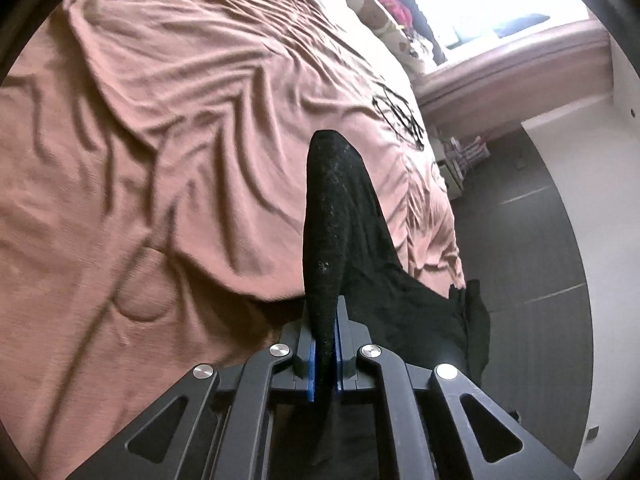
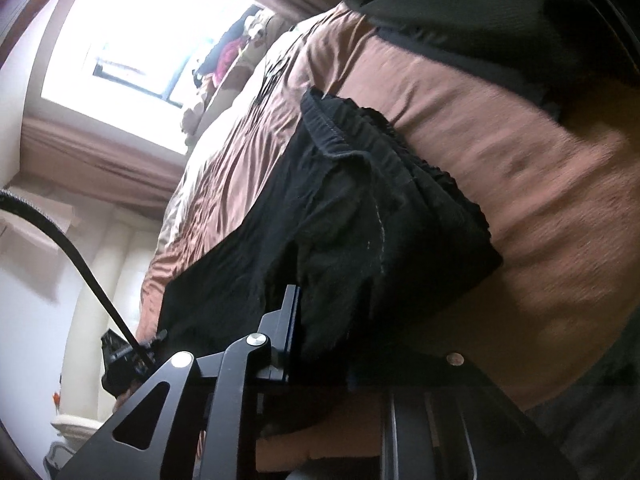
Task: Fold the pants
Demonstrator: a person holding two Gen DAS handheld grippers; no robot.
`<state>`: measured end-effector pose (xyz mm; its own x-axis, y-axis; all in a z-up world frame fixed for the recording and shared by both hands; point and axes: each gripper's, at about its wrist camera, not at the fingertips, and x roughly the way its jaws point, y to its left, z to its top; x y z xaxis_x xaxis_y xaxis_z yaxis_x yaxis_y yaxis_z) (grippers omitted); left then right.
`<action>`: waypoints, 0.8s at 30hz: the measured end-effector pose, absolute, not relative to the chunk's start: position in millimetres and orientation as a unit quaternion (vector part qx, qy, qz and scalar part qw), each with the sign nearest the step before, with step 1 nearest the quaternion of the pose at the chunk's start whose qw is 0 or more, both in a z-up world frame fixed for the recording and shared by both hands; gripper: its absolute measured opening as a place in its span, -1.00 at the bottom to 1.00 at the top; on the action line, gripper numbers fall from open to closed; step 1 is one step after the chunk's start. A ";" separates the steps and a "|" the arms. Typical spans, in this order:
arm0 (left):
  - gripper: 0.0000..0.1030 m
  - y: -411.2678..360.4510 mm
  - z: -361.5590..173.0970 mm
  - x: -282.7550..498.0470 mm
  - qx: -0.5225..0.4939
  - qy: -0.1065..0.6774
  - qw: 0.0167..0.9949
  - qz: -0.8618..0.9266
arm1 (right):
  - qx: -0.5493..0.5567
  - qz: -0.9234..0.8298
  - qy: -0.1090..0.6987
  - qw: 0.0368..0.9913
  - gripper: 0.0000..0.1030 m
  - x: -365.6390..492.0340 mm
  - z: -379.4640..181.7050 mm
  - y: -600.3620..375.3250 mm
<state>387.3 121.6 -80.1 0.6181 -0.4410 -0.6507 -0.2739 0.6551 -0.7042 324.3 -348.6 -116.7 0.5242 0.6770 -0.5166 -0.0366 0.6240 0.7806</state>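
Note:
The black pants (image 1: pixel 340 216) hang over the edge of a bed covered with a wrinkled pink-brown sheet (image 1: pixel 160 140). My left gripper (image 1: pixel 326 320) is shut on a fold of the black fabric, which stands up between its blue pads. In the right wrist view the pants (image 2: pixel 352 208) lie bunched, with the gathered waistband (image 2: pixel 340 120) uppermost. My right gripper (image 2: pixel 316 320) is shut on the black fabric; its right finger is hidden under the cloth. The left gripper (image 2: pixel 124 360) with its black cable shows at the lower left.
The bed edge (image 1: pixel 440 208) drops to a dark floor (image 1: pixel 520 240) on the right. A bright window (image 2: pixel 140 32) and a shelf of colourful items (image 1: pixel 396 0) lie beyond the bed. Another dark cloth (image 2: pixel 460 8) lies at the top of the right wrist view.

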 end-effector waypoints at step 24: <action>-0.88 281.6 -61.6 292.7 -0.447 0.384 0.807 0.031 | 0.273 0.297 0.489 0.774 -0.71 378.6 -104.5 -174.7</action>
